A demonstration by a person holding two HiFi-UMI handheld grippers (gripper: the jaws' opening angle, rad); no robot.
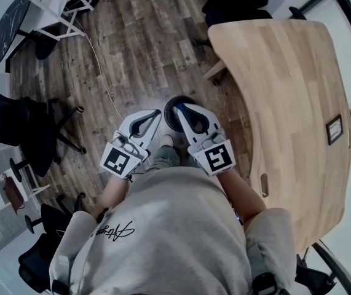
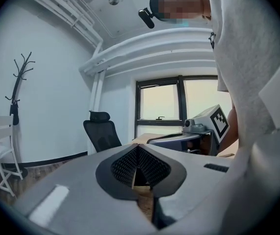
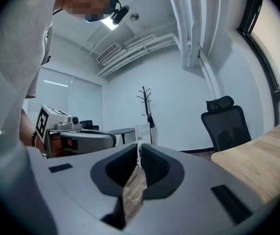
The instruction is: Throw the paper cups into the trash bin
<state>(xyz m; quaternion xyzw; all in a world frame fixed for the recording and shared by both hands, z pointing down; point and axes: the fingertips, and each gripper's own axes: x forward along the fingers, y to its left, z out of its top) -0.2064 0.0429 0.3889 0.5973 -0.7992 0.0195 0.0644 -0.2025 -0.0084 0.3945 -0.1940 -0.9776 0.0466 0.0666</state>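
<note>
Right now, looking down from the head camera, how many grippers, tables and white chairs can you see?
Grippers: 2 (left gripper, right gripper)
Tables: 2 (wooden table, round dark table)
White chairs: 1 (white chair)
Total: 5

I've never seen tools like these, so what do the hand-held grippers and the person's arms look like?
The left hand-held gripper and the right hand-held gripper each have a smooth white shell with black ribbed pads inside the jaws. On the back of each rides a cube with black-and-white square markers. The person wears a light grey sweatshirt with black script on its left side.
</note>
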